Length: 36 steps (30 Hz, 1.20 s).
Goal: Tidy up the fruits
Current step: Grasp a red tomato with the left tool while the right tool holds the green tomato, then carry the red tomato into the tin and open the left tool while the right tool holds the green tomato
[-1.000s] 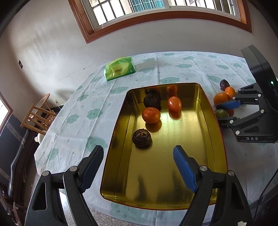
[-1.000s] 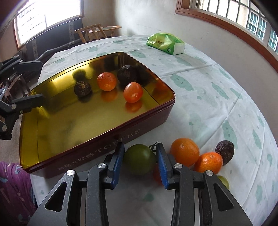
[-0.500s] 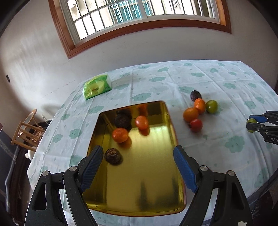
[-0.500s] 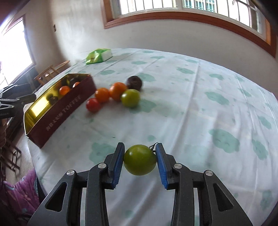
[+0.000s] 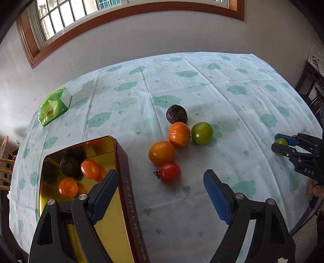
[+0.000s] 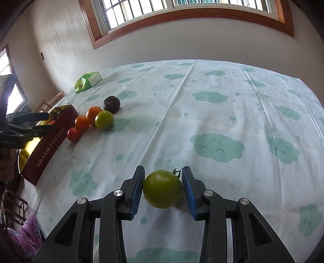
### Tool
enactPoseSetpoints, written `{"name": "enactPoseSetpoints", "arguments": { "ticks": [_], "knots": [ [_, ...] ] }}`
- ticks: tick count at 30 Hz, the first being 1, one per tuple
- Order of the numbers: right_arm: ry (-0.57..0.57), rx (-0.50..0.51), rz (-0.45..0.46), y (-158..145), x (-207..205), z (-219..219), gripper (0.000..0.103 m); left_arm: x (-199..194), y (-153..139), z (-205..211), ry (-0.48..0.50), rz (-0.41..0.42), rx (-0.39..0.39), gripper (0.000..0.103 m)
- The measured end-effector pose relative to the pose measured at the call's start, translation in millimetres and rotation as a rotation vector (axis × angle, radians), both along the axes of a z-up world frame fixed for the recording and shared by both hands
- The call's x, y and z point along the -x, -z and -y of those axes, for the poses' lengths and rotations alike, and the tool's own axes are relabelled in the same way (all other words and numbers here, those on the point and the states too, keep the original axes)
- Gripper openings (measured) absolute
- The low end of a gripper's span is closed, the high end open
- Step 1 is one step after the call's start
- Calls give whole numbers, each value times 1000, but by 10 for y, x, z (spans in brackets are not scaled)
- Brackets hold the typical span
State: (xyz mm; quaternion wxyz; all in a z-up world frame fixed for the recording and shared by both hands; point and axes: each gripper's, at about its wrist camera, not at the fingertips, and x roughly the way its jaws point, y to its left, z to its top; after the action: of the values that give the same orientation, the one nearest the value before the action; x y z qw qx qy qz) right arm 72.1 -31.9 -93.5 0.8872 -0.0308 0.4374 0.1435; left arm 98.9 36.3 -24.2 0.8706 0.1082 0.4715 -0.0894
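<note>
Blue pads (image 6: 136,194) flank a green tomato (image 6: 163,189) on a pale cloth (image 6: 222,113) printed with mint clouds; beyond, left, orange citrus (image 5: 179,134), a red tomato (image 5: 169,173), dark, perhaps purple fruit (image 5: 176,114), a maroon, gold-lined tin (image 5: 129,202)

A wide window (image 5: 129,8) with a reddish-brown wooden frame and metal bars runs along the top of the pale plastered wall (image 6: 182,42). Daylight falls through it onto the counter's cloud-printed cloth (image 5: 232,91). A wooden chair (image 6: 51,101) stands at the left, beside a second bright window (image 6: 14,91).
</note>
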Motion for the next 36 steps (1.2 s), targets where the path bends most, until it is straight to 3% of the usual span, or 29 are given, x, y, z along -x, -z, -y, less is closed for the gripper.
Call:
{"name": "enactPoseSetpoints", "arguments": {
  "ticks": [6,13,16,18,25,29,36],
  "knots": [
    [-8,-30,-13,17,0,37,39,-99,170,143,0,-1,-98,83],
    [-26,-41,-29,39,6,48,40,-229,320,129,-23,-43,-109,83],
    [-30,-51,-31,37,11,67,40,-281,387,144,-14,-85,-97,65],
    [-30,-60,-31,34,10,88,40,-322,468,149,-15,-134,-87,31],
    [-26,-75,-33,27,14,132,40,-172,404,168,-47,-187,34,30],
    [-25,-77,-33,25,16,148,40,42,259,239,-37,-175,91,30],
    [-26,-61,-28,28,27,143,39,393,-1,340,-2,-116,119,30]
  ]
}}
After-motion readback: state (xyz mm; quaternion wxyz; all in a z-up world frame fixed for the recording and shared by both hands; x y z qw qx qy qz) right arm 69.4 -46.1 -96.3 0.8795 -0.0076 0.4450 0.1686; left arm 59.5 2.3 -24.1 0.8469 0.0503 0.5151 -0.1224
